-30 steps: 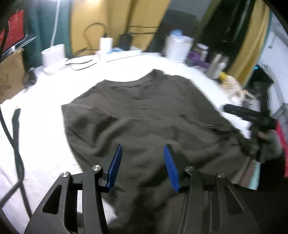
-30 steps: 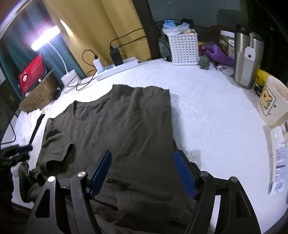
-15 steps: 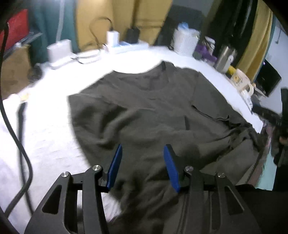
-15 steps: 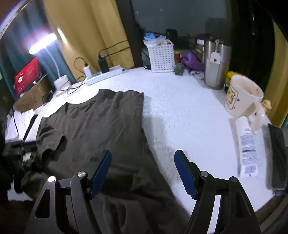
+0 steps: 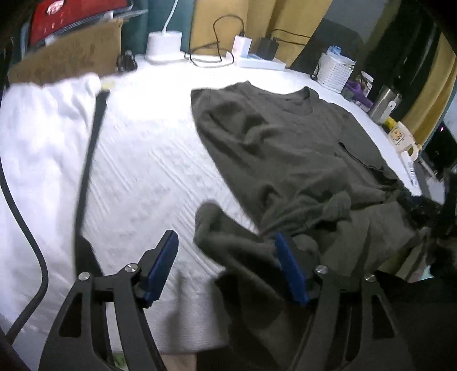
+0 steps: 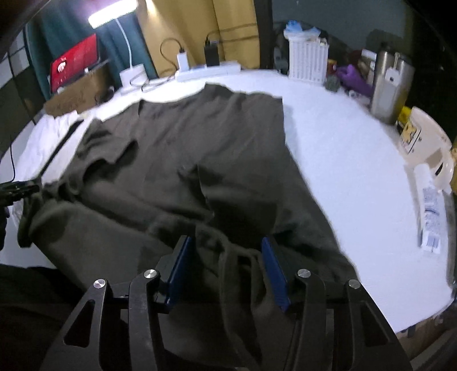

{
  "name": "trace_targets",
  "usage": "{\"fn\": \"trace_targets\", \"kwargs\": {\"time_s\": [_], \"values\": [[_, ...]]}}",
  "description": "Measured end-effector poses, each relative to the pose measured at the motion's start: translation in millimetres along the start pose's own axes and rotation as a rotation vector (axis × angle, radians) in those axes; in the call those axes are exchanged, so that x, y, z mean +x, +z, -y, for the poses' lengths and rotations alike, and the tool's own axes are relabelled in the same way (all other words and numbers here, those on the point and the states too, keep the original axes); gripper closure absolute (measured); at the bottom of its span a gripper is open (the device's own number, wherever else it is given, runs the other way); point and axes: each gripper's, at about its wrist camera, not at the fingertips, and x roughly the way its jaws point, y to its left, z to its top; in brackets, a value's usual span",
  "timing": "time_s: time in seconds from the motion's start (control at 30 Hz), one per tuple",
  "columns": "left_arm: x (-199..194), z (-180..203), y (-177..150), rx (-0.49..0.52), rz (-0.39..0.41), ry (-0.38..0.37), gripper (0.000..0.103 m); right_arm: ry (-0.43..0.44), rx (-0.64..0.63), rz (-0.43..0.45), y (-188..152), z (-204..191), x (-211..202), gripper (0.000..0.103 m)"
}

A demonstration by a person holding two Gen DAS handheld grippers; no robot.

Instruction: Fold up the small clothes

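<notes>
Hem (image 6: 228,256) now bunched between right claw (image 6: 225,268) pads

The left black two-finger gripper (image 5: 225,268) has blue rectangular pads (image 5: 161,265) and silver screws. The right black gripper (image 6: 225,271) looks the same, with triangular cut-outs in its arms.

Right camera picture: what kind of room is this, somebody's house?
Probably a home desk corner: a white-covered table with a power strip and chargers, a lamp, a mug and a steel tumbler.
</notes>
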Motion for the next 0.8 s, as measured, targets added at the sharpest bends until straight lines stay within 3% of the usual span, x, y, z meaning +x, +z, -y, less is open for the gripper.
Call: {"fn": "trace_targets", "kwargs": {"time_s": [0.1,0.13,0.17,0.2,0.23,0.33,0.57,0.67,0.73,0.8], "values": [[9,4,-9,-0.011,-0.030,-0.062,0.033,0.021,0.013,0.021,-11,2,0,0.050],[6,7,-12,0.003,-0.005,-0.054,0.033,0.022,0.014,0.025,-14,2,-2,0.052],[4,10,-14,0.013,-0.003,-0.061,0.042,0.018,0.006,0.026,-16,0,-3,0.062],[2,14,-16,0.030,0.001,-0.089,0.054,0.017,0.004,0.030,-17,0,-6,0.080],[0,16,-15,0.042,0.003,-0.096,0.074,0.032,0.014,0.034,-17,1,-9,0.084],[-21,30,-12,0.116,0.079,-0.045,0.091,0.029,0.021,0.063,-16,4,-22,0.092],[-92,63,11,0.242,0.317,-0.036,0.092,-0.032,0.004,0.266,22,6,-86,0.095],[-117,72,18,0.279,0.417,-0.076,0.092,-0.059,0.002,0.354,37,9,-111,0.095],[-127,72,16,0.302,0.427,-0.141,0.092,-0.088,0.003,0.387,38,12,-120,0.095],[-120,60,13,0.294,0.361,-0.247,0.092,-0.106,0.023,0.387,32,20,-123,0.095]]}}
